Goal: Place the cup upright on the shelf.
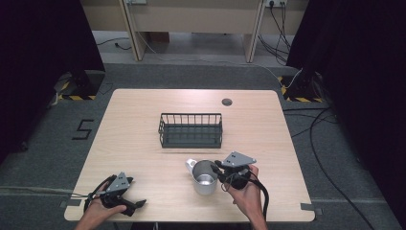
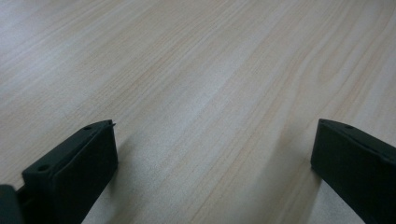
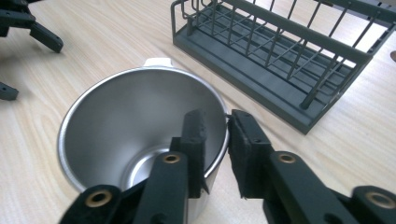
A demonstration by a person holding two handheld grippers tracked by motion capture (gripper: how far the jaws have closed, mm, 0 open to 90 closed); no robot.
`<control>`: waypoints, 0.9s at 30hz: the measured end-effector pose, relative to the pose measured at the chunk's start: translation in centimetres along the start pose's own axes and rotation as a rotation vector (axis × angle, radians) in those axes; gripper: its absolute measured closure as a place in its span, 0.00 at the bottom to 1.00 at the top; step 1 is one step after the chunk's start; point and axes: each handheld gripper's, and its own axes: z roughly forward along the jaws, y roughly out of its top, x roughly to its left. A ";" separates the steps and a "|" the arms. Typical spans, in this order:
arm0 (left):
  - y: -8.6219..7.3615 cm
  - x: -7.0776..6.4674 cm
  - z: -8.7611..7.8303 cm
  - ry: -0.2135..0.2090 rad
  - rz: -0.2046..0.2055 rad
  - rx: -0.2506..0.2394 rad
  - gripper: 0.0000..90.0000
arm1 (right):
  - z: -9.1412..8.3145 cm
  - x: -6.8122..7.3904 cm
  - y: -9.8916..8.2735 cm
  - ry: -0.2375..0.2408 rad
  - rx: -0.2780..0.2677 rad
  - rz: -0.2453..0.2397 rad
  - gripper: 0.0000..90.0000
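Pale wood table [image 1: 143,139], grey carpet; right hand-held gripper [image 3: 215,140] seemingly clamps cup [image 3: 121,116] rim; left [image 2: 212,154] apart.

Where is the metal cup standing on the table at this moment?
In the high view, the metal cup stands right of centre near the front edge, just before the wire basket, its rim gripped by the right gripper.

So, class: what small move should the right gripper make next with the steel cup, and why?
Probably lift the steel cup a little off the table. The right gripper already pinches the cup's rim, one jaw inside and one outside, and the wire basket stands empty just beyond it. The left gripper rests open, apart.
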 end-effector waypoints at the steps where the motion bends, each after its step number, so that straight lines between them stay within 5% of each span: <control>1: 0.0 0.0 0.0 0.000 0.000 0.000 0.00 | 0.1 -0.1 0.1 0.000 0.003 -0.004 0.88; 12: 0.0 0.0 0.0 0.000 0.000 0.000 0.00 | 1.1 -1.5 1.1 0.092 0.020 -0.079 0.94; 18: 0.0 0.0 0.0 -0.001 0.000 0.000 0.00 | 0.4 -1.3 0.9 0.107 -0.068 -0.021 0.51; 22: 0.0 0.0 0.0 0.000 0.000 0.000 0.00 | -0.2 -1.0 -0.2 0.132 -0.180 0.060 0.26; 27: 0.0 0.0 0.0 0.000 0.000 0.001 0.00 | -0.7 -0.1 -1.6 0.145 -0.259 0.089 0.18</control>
